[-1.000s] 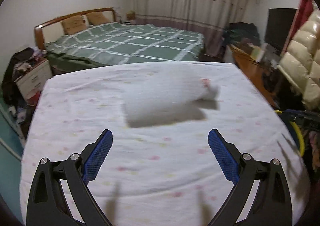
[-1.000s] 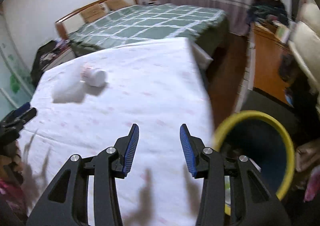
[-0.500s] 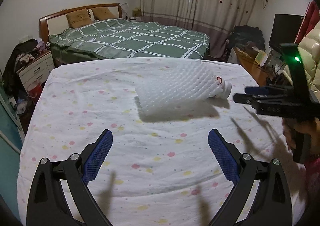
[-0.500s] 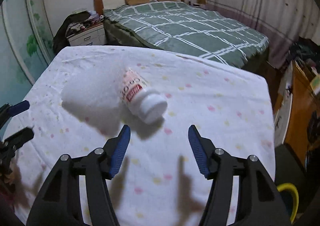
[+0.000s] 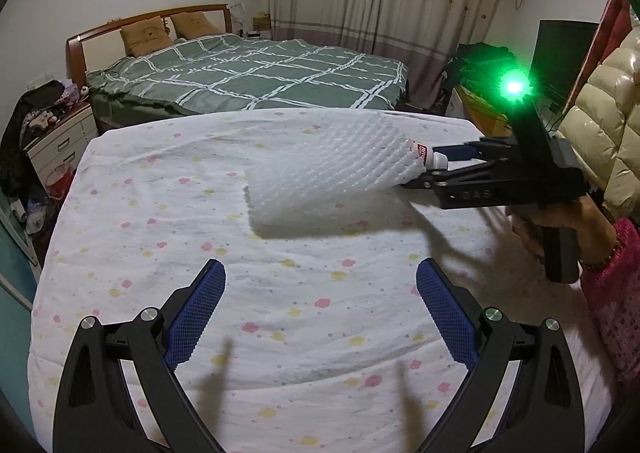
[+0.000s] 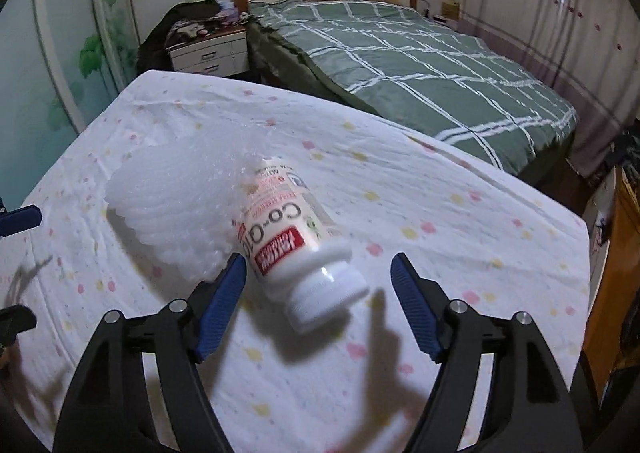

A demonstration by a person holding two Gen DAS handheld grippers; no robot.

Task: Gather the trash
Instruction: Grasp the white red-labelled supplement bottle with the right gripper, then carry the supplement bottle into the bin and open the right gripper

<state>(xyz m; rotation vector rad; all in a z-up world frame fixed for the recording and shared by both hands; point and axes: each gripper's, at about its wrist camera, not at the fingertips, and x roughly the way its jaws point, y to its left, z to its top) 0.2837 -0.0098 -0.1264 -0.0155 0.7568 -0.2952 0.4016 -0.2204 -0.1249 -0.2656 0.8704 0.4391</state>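
Note:
A white pill bottle (image 6: 294,231) with a red label lies on its side on the table's flowered white cloth (image 6: 460,237), its far half inside a white foam net sleeve (image 6: 172,205). My right gripper (image 6: 318,273) hovers at the cap end with its jaws opening. The cap (image 6: 326,293) lies between the blue pads and neither pad presses on it. In the left wrist view the sleeve (image 5: 332,169) and the cap (image 5: 438,160) show, with the right gripper (image 5: 450,163) reaching in from the right. My left gripper (image 5: 320,293) stands open over bare cloth, nearer than the bottle.
A bed with a green checked cover (image 5: 256,73) stands beyond the table, with a nightstand (image 6: 208,53) beside it. A wooden desk (image 6: 616,281) and a padded cream jacket (image 5: 604,113) are at the right. A hand in a pink sleeve (image 5: 612,285) holds the right gripper.
The right gripper swung from the table's edge by a yellow-rimmed bin to the bottle's cap end, and its jaws widened. The left gripper stayed where it was, open.

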